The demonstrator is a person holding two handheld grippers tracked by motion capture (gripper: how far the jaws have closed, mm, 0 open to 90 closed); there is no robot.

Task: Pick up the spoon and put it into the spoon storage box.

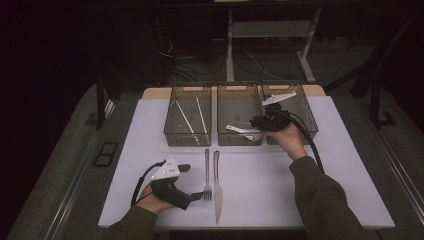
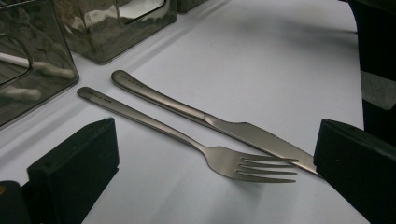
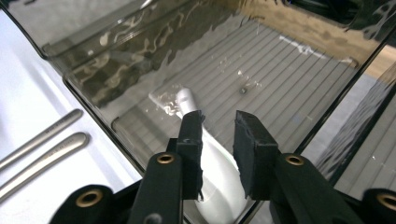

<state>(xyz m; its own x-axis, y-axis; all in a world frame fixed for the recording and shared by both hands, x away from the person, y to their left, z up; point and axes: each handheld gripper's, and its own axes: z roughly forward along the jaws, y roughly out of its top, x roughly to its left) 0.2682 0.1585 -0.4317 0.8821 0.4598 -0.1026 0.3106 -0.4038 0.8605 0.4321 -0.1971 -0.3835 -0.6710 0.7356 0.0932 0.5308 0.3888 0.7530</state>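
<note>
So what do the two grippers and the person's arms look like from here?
Both grippers are black. The left gripper carries a grey three-cornered plate on top and trails a black cable. The right gripper has the same kind of plate and a thicker black cable running back along the forearm. In the right gripper view, its jaws bear square black pads and brass-coloured rivets. The sleeves are dark olive green.

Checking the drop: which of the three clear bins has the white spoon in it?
The middle bin: the white spoon lies on its floor under the right gripper. The left bin holds thin white sticks.
</note>
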